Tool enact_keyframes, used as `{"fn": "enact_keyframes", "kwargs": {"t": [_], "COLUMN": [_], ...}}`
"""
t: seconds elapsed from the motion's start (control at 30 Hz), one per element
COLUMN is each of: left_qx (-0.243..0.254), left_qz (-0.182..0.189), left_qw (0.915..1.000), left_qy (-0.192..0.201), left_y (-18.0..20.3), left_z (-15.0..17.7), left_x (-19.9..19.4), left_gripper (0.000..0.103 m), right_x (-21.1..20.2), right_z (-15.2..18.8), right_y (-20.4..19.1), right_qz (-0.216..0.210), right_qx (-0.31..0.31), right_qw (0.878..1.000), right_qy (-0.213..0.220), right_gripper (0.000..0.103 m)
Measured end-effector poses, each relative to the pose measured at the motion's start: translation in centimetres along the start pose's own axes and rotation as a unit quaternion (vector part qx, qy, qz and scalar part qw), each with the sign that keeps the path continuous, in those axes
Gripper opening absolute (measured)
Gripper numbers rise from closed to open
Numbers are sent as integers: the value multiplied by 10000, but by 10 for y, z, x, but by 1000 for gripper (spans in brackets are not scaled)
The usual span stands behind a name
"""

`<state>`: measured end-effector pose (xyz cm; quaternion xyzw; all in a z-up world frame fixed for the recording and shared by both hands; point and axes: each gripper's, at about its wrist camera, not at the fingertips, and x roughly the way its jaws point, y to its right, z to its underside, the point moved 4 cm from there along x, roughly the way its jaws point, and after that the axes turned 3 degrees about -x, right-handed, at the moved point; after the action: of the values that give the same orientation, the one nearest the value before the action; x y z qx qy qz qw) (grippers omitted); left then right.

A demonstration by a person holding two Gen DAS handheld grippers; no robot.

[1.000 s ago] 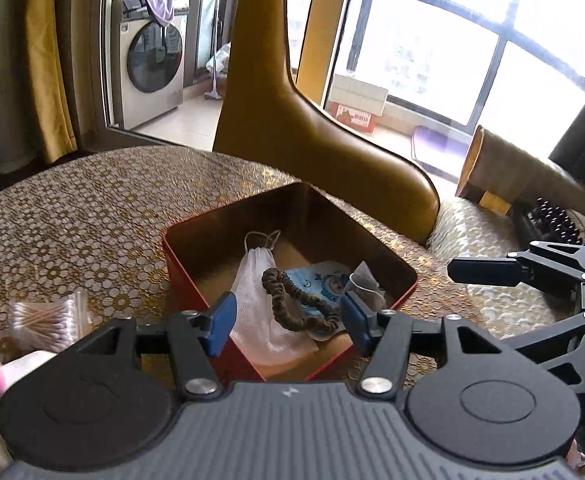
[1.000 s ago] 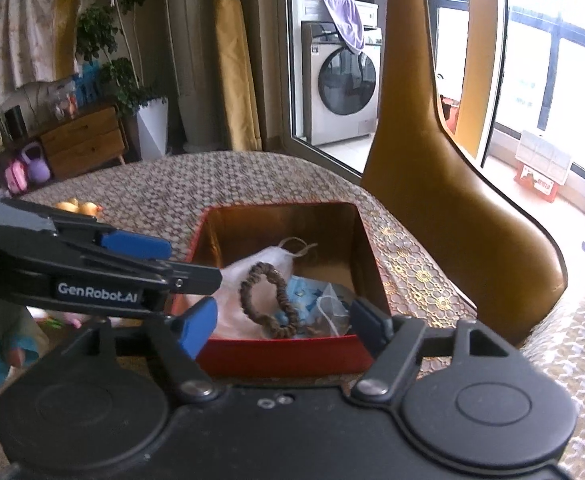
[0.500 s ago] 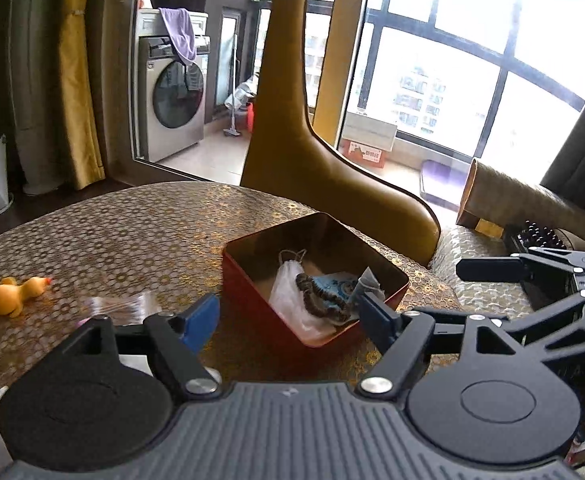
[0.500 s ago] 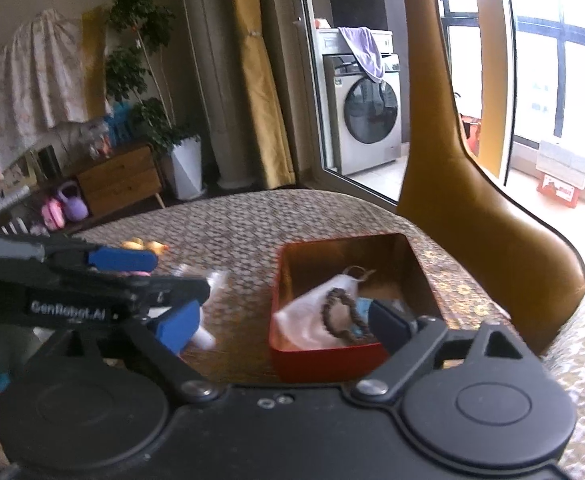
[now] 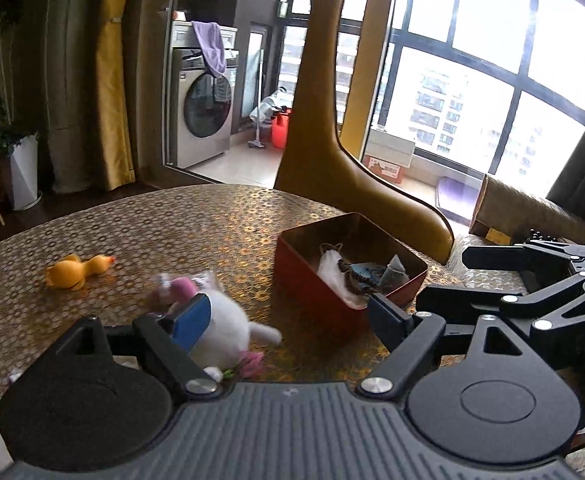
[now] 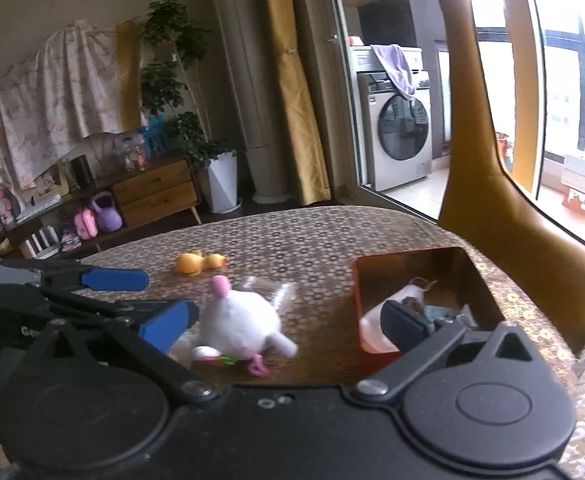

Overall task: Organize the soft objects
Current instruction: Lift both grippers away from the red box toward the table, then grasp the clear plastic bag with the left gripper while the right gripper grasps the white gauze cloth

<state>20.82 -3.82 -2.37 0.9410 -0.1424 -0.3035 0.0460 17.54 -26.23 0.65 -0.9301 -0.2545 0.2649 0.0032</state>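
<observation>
- Left gripper (image 5: 288, 316): jaws wide apart, just been opening, nothing held.
- Right gripper (image 6: 288, 326): jaws wide apart, just been opening, empty.
- White plush toy (image 6: 244, 322): lying on table (image 6: 312, 240), left of red tin box (image 6: 376, 344).
- Hair tie (image 5: 352, 276), face mask (image 5: 332, 270): inside the box.
- Yellow rubber duck (image 5: 77, 270): further left.

The left gripper (image 5: 288, 312) fills the lower part of its own view, fingers (image 5: 191, 320) spread wide with nothing between them, having just been opening. The right gripper (image 6: 284, 326) is likewise spread and empty, its jaws just widened too, reaching in from the right edge of the left view.
</observation>
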Motion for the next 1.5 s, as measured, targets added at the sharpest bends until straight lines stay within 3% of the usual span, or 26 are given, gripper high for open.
{"fn": "enact_keyframes", "kwargs": {"t": [0.17,0.27,0.47,0.83,0.97,1.23,1.4,1.5], "left_qx": [-126,-153,-164,-737,-545,-350,-129,-145], "left_qz": [-1,-50,-251,-422,-725,-813,-922,-951], "left_qw": [9999,9999,9994,9963,9959,9951,9928,9913], "left_qy": [44,59,152,112,-2,-450,-751,-899], "left_y": [-22,-35,-70,-137,-151,-167,-171,-175], "left_z": [10,16,34,57,70,97,107,110], "left_x": [-21,-30,-44,-61,-56,-31,-10,4], "left_gripper": [94,103,103,103,103,103,103,103], "right_x": [4,8,15,36,50,79,93,104], "right_z": [2,3,6,26,37,65,84,88], "right_y": [-20,-30,-46,-78,-97,-134,-157,-161], "right_qz": [-128,-185,-183,-472,-638,-1007,-1118,-1162], "right_qx": [-51,-31,-95,-221,-484,-930,-1561,-1569], "right_qw": [9999,9998,9997,9982,9956,9861,9747,9725], "right_qy": [-18,-72,-120,-295,-479,-945,-1140,-1269], "right_gripper": [103,103,103,103,103,101,101,101]}}
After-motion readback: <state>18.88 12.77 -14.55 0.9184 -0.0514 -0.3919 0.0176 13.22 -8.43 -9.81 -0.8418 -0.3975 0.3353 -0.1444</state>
